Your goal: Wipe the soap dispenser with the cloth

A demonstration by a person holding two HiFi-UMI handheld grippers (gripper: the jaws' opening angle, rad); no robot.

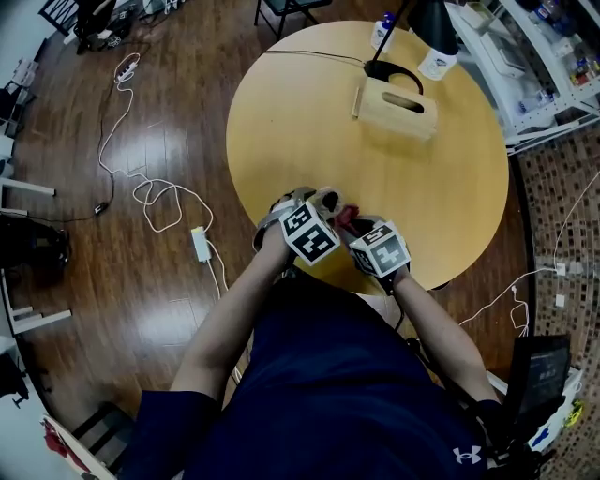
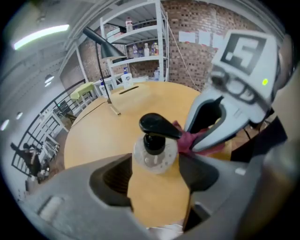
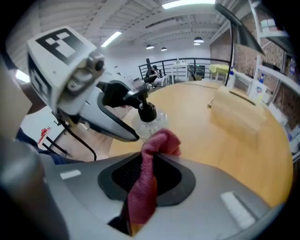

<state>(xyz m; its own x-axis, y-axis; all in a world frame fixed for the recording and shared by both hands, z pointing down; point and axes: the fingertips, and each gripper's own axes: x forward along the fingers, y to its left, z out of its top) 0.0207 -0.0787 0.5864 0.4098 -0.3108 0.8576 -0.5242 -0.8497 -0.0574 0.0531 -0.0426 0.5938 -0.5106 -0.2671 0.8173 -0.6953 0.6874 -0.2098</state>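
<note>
L claw [image 2: 157,176]: wide apart, pads on both sides of soap dispenser [image 2: 154,152], gripping its clear body; black pump on top.
R claw [image 3: 147,173]: nearly closed, pinching red cloth [image 3: 159,143].
Cloth: bunched tip just beside dispenser's neck.
Dispenser: upright, near edge of round wood surface [image 1: 309,141].

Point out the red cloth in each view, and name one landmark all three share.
Head view: cloth lower centre, at the table's near edge.
Left gripper view: right of centre, beside the soap dispenser.
Right gripper view: bottom centre, clamped in the right tool.
Shared landmark: black desk lamp.
</note>
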